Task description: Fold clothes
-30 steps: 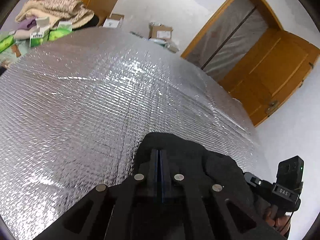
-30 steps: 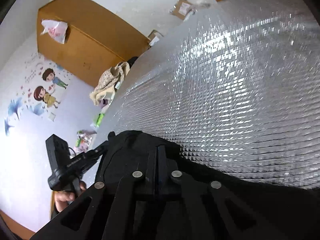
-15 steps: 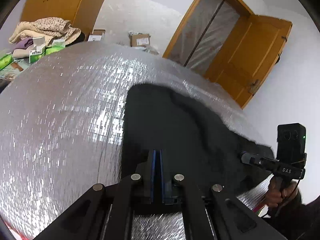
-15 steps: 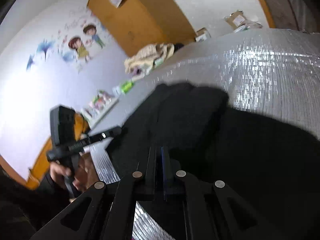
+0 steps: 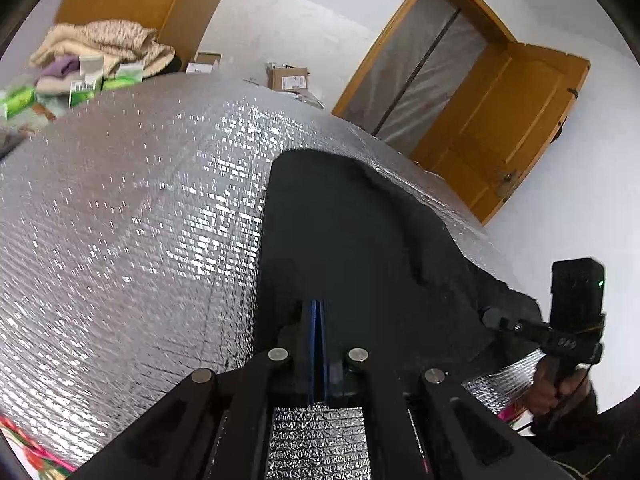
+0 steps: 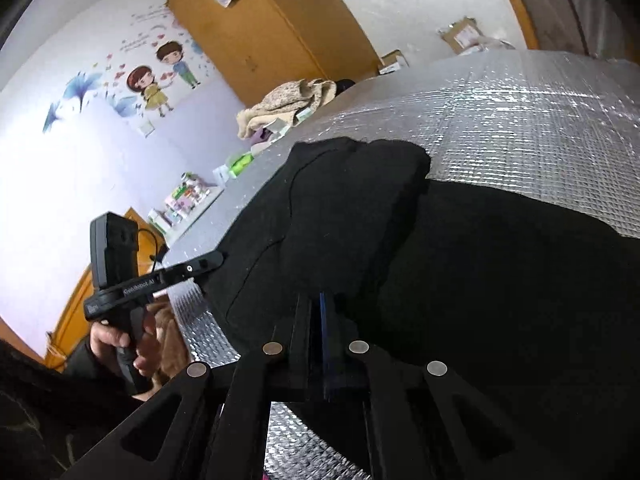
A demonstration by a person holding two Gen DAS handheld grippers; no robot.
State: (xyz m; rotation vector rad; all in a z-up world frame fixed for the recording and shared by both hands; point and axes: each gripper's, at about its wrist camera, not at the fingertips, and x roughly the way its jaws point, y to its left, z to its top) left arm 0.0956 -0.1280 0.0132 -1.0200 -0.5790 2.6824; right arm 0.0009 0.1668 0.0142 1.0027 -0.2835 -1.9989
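Note:
A black garment lies spread on the silver foil-covered table, reaching from the near edge toward the far side. My left gripper is shut on the garment's near edge. My right gripper is also shut on the black garment at its near edge. A fold of the cloth lies doubled over near the far end. Each gripper shows in the other's view: the right gripper low at the right, the left gripper at the left.
A heap of beige clothes and green boxes sit at the table's far left. Cardboard boxes stand on the floor beyond. An orange door is open at the right. A wooden wardrobe stands by the wall.
Both grippers have pulled back toward the near edge with the garment, so the bunched cloth is now drawn out long over the table. Both stay shut.

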